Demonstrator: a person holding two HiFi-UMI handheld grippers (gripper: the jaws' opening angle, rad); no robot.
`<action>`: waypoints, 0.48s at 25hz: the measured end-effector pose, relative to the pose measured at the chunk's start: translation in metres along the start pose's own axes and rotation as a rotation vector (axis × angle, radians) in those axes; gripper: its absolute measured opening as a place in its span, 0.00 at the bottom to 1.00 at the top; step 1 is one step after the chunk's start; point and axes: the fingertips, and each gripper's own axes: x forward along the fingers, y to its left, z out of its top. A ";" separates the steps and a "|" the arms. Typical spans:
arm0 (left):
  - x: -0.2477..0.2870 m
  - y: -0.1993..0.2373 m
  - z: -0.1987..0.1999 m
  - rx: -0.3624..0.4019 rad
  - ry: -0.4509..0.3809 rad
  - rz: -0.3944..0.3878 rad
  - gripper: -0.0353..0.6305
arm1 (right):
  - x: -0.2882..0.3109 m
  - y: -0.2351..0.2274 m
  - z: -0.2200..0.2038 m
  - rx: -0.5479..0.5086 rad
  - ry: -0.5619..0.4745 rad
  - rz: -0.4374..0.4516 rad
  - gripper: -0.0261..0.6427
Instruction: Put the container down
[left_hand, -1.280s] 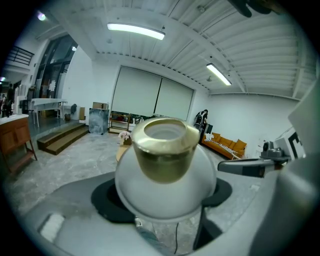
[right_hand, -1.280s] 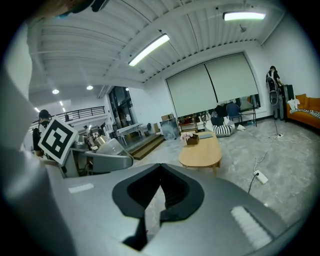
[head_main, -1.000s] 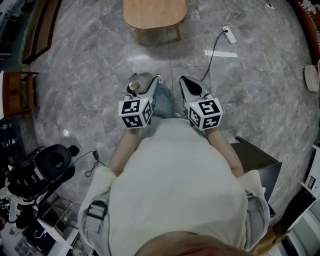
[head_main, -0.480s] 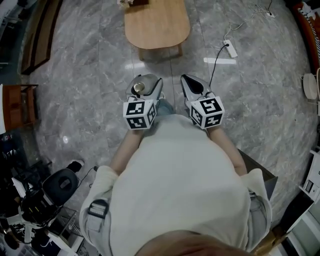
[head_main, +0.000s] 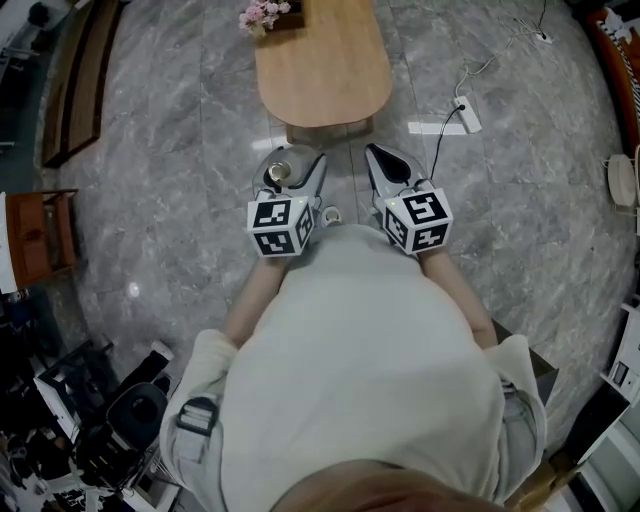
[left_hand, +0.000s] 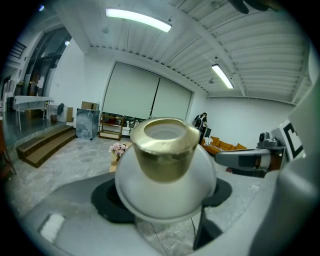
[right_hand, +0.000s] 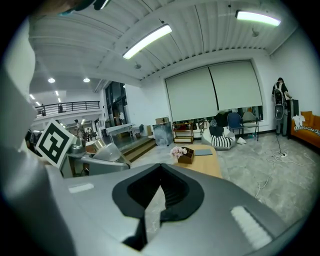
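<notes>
Left gripper (head_main: 292, 166) is clamped wide round the container (left_hand: 165, 167), a white jar with a gold cap. It is held upright above the floor, likely against spills. Right gripper (right_hand: 159, 194): jaws together, empty. Wooden table (head_main: 322, 70) lies just ahead, a probable set-down spot.

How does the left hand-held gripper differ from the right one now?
The left hand-held gripper is shut on a white container with a gold cap; the right hand-held gripper holds nothing. The left's jaws stand wide; the right's meet. Both point toward the wooden table.
</notes>
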 end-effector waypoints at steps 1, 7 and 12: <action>0.006 0.006 0.003 0.000 0.002 -0.003 0.58 | 0.008 -0.001 0.002 -0.002 0.002 -0.002 0.04; 0.033 0.035 0.010 -0.008 0.023 -0.009 0.58 | 0.043 -0.011 0.010 0.013 0.014 -0.015 0.04; 0.057 0.049 0.004 -0.021 0.053 0.002 0.58 | 0.062 -0.017 0.006 0.013 0.052 0.015 0.04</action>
